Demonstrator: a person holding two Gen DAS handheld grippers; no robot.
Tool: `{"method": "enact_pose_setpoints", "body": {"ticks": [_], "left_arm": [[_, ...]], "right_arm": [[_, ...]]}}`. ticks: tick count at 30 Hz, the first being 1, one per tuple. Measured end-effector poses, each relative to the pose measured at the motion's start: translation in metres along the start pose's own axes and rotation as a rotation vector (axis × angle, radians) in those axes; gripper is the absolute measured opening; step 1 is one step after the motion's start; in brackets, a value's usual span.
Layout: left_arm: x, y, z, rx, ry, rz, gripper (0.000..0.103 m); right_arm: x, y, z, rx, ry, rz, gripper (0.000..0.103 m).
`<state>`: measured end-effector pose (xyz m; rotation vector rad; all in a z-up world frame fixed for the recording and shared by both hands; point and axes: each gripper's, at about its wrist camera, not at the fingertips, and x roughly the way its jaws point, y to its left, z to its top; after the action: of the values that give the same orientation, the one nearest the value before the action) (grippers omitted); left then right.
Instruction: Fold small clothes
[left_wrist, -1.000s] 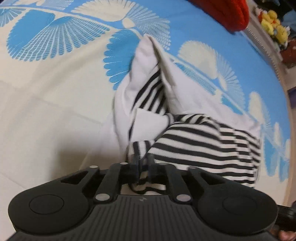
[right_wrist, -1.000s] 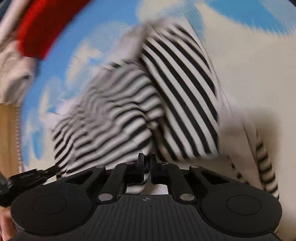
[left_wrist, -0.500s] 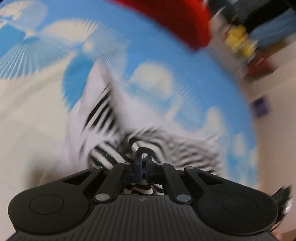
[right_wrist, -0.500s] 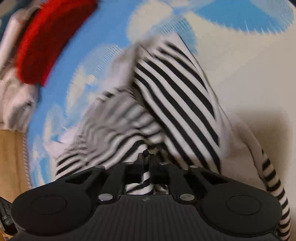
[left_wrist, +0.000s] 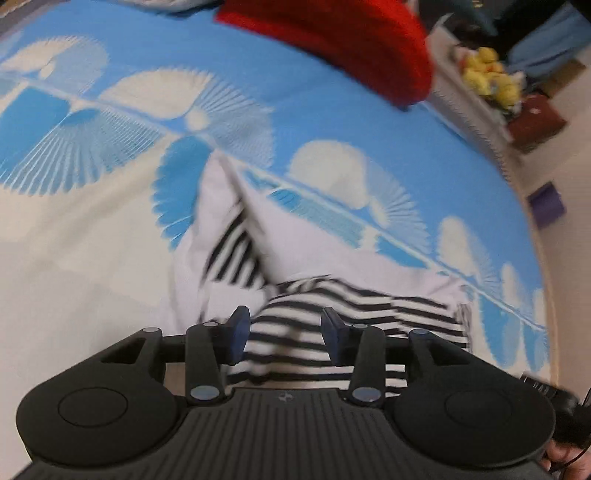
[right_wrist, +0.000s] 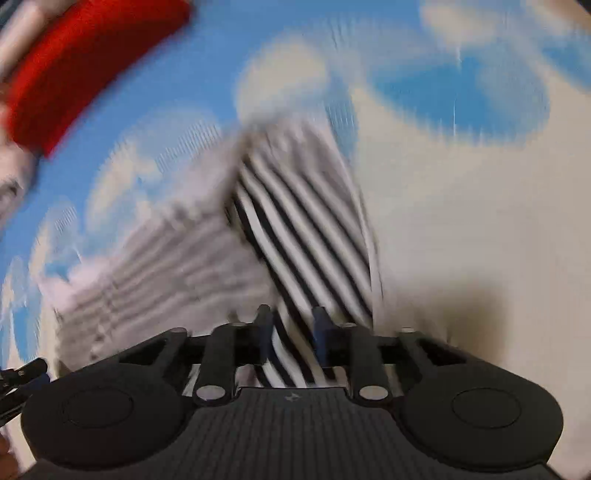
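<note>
A small black-and-white striped garment (left_wrist: 332, 306) with white inner fabric lies crumpled on a blue-and-cream patterned bedspread (left_wrist: 92, 229). My left gripper (left_wrist: 286, 332) is open just above its near striped edge, the cloth lying between and below the fingers. In the blurred right wrist view the same garment (right_wrist: 295, 229) stretches away from my right gripper (right_wrist: 291, 325), which is open with striped cloth lying between its fingers.
A red cushion (left_wrist: 351, 40) lies at the far side of the bed; it also shows in the right wrist view (right_wrist: 81, 70). Yellow plush toys (left_wrist: 491, 77) and boxes sit beyond the bed's right edge. Cream bedspread (right_wrist: 480, 240) spreads to the right.
Both grippers were shut on the striped garment and have opened, letting it go. The garment has dropped onto the bed. The right view is still moving.
</note>
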<state>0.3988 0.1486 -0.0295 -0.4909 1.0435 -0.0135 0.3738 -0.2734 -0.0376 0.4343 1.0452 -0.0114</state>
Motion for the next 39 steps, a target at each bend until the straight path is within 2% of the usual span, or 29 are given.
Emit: {"method": "enact_pose_setpoints", "body": {"ticks": [2, 3, 5, 6, 7, 8, 9, 12, 14, 15, 17, 18, 19, 20, 21, 23, 25, 26, 27, 28, 29, 30, 31, 33, 36, 39], "left_arm": [[0.005, -0.006, -0.004, 0.016, 0.012, -0.026, 0.045], [0.013, -0.008, -0.007, 0.024, 0.036, -0.033, 0.045], [0.032, -0.001, -0.012, 0.005, 0.112, -0.009, 0.041], [0.041, 0.007, -0.013, -0.002, 0.162, 0.032, 0.039], [0.052, 0.013, -0.017, -0.008, 0.216, 0.092, 0.031], [0.057, 0.019, -0.017, -0.021, 0.234, 0.122, 0.014], [0.056, 0.021, -0.015, -0.032, 0.228, 0.128, 0.013], [0.032, 0.007, -0.007, 0.039, 0.129, 0.103, 0.016], [0.022, -0.002, -0.008, 0.078, 0.082, 0.046, 0.016], [0.020, -0.005, -0.011, 0.085, 0.085, 0.009, 0.018], [0.030, -0.007, -0.022, 0.102, 0.141, -0.015, 0.023], [0.040, -0.007, -0.028, 0.115, 0.179, 0.009, 0.024], [0.048, -0.004, -0.035, 0.132, 0.218, 0.053, 0.024], [0.055, 0.000, -0.040, 0.148, 0.240, 0.109, 0.022], [0.054, 0.002, -0.042, 0.149, 0.235, 0.122, 0.022], [0.040, 0.001, -0.041, 0.146, 0.191, 0.100, 0.022], [0.028, -0.002, -0.042, 0.185, 0.118, 0.074, 0.024], [0.029, 0.000, -0.046, 0.204, 0.110, 0.093, 0.024], [0.035, 0.004, -0.053, 0.213, 0.131, 0.137, 0.024], [0.041, 0.011, -0.060, 0.212, 0.161, 0.167, 0.020], [0.039, 0.013, -0.066, 0.217, 0.148, 0.165, 0.020], [0.033, 0.010, -0.067, 0.231, 0.131, 0.175, 0.020], [0.024, 0.005, -0.067, 0.241, 0.122, 0.192, 0.020], [-0.006, -0.010, -0.072, 0.286, 0.043, 0.167, 0.022], [-0.059, -0.027, -0.078, 0.353, -0.062, 0.132, 0.029], [-0.111, -0.029, -0.093, 0.352, -0.130, 0.087, 0.032]], "right_arm": [[-0.005, 0.009, 0.002, -0.034, -0.045, 0.120, 0.038], [0.001, 0.011, 0.001, -0.039, -0.023, 0.196, 0.040], [0.023, 0.011, -0.003, -0.031, 0.084, 0.268, 0.043], [0.038, 0.010, -0.007, -0.022, 0.150, 0.238, 0.043], [0.053, 0.007, -0.013, -0.024, 0.216, 0.164, 0.043], [0.066, 0.002, -0.019, -0.035, 0.271, 0.080, 0.045], [0.072, -0.002, -0.023, -0.032, 0.293, 0.059, 0.046], [0.056, 0.008, -0.020, -0.067, 0.234, 0.046, 0.047], [0.035, 0.019, -0.026, -0.113, 0.131, 0.098, 0.047], [0.030, 0.024, -0.029, -0.133, 0.110, 0.131, 0.048], [0.033, 0.034, -0.041, -0.162, 0.143, 0.216, 0.049], [0.040, 0.037, -0.049, -0.180, 0.184, 0.238, 0.049], [0.050, 0.040, -0.054, -0.202, 0.229, 0.229, 0.049], [0.060, 0.040, -0.065, -0.236, 0.287, 0.175, 0.049], [0.066, 0.038, -0.073, -0.263, 0.318, 0.117, 0.047], [0.055, 0.037, -0.079, -0.262, 0.258, 0.115, 0.046], [0.043, 0.036, -0.080, -0.222, 0.223, 0.171, 0.049], [0.036, 0.032, -0.084, -0.218, 0.213, 0.200, 0.049], [0.039, 0.030, -0.090, -0.243, 0.221, 0.183, 0.049], [0.045, 0.026, -0.099, -0.272, 0.255, 0.121, 0.049], [0.048, 0.019, -0.107, -0.290, 0.276, 0.076, 0.049], [0.040, 0.017, -0.110, -0.298, 0.256, 0.078, 0.048], [0.032, 0.017, -0.111, -0.307, 0.276, 0.044, 0.049], [0.013, 0.009, -0.108, -0.288, 0.288, -0.013, 0.050], [-0.032, -0.016, -0.101, -0.229, 0.211, -0.002, 0.050], [-0.081, -0.043, -0.096, -0.151, 0.114, 0.018, 0.050]]}}
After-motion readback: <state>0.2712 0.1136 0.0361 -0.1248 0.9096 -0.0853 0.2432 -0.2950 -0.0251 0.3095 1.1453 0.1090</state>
